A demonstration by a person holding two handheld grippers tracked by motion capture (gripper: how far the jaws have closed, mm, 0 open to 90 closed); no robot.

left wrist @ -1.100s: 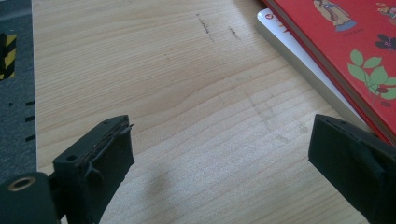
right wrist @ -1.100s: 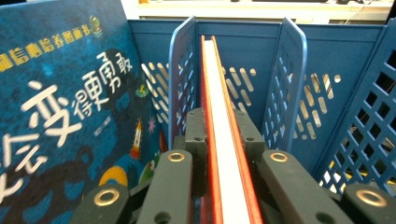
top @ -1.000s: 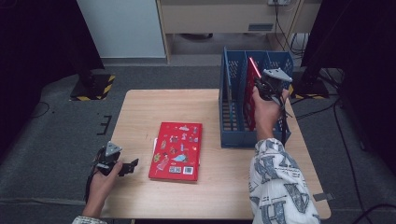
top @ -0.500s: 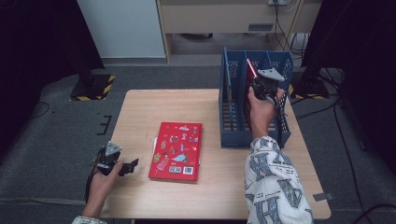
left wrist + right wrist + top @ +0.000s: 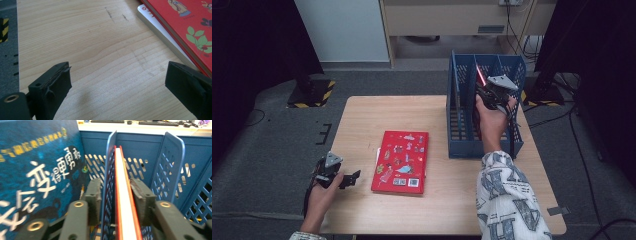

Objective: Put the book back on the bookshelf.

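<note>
The right gripper is up at the blue rack on the far right side of the table. A thin red book stands upright in the rack, right beside a blue divider. The jaws sit on each side of the book and divider, and they have just been opening, so they look let go now. A dark blue book stands in the next slot.

The left gripper rests low near the table's front left corner. Its jaws are wide apart with nothing between them. Another red book lies flat in the middle of the table, on top of a white book.
</note>
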